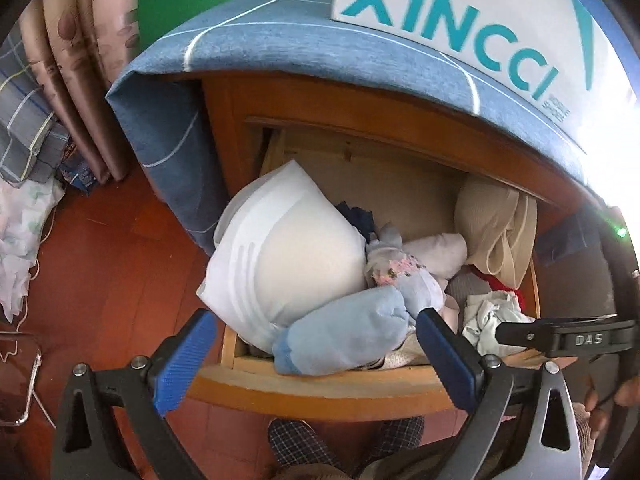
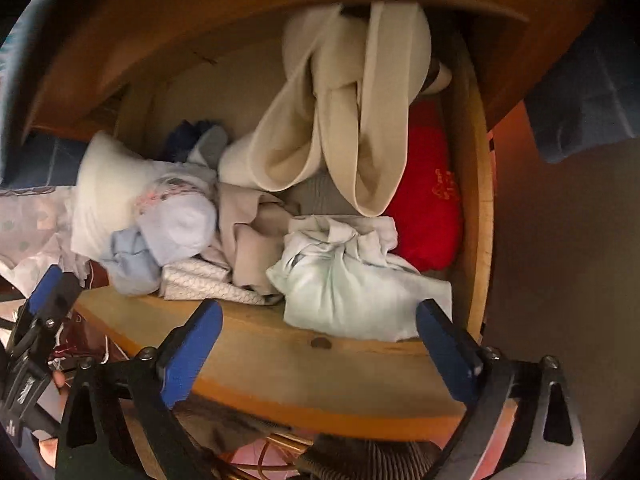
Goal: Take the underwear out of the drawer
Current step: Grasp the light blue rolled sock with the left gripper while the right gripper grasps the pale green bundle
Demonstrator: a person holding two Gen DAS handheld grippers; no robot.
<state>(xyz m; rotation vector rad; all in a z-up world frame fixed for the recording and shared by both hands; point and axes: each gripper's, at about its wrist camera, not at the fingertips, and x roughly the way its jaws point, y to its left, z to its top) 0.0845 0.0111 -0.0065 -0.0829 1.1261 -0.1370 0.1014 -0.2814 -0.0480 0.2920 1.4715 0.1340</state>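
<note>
The open wooden drawer (image 2: 280, 360) is packed with folded garments: a white padded bundle (image 1: 288, 256) fills its left side and a red item (image 2: 428, 216) lies against its right wall. The pale green underwear (image 2: 348, 280) rests at the front edge, right of centre. Left gripper (image 1: 316, 356) and right gripper (image 2: 320, 344) both stand wide apart, holding nothing, above the front edge.

A home bedroom: a wooden drawer (image 1: 320, 380) full of folded clothes (image 2: 352, 280), curtains (image 1: 80, 80), a wooden floor (image 1: 120, 260).
</note>
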